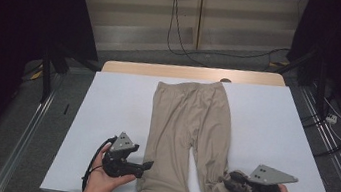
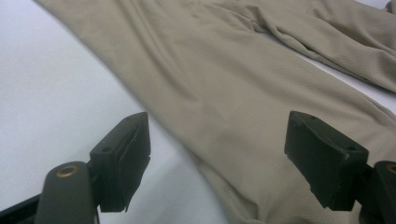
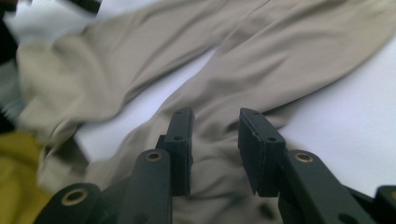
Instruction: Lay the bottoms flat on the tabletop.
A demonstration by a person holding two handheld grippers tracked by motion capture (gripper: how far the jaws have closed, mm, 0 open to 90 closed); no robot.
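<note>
The white table (image 1: 117, 98) carries a pair of beige trousers (image 1: 190, 124) laid flat, waistband at the far edge and both legs running toward the person, their cuffs spilling over the near edge. The fabric looks thin, light and limp (likely a stretchy knit), so I judge it will sag and slide against itself rather than hold any shape; a pinch through both layers at a hem or an outer seam should serve best, not the middle of a panel. The left gripper (image 1: 148, 164) sits just outside the left leg, its tips at the cloth's edge; in the left gripper view its jaws stand wide apart with the leg (image 2: 243, 116) ahead of and between them, untouched. The right gripper (image 1: 226, 180) is at the bunched lower right leg (image 3: 219, 154); its jaws are partly apart, cloth lying between them, pads apparently not pressing.
</note>
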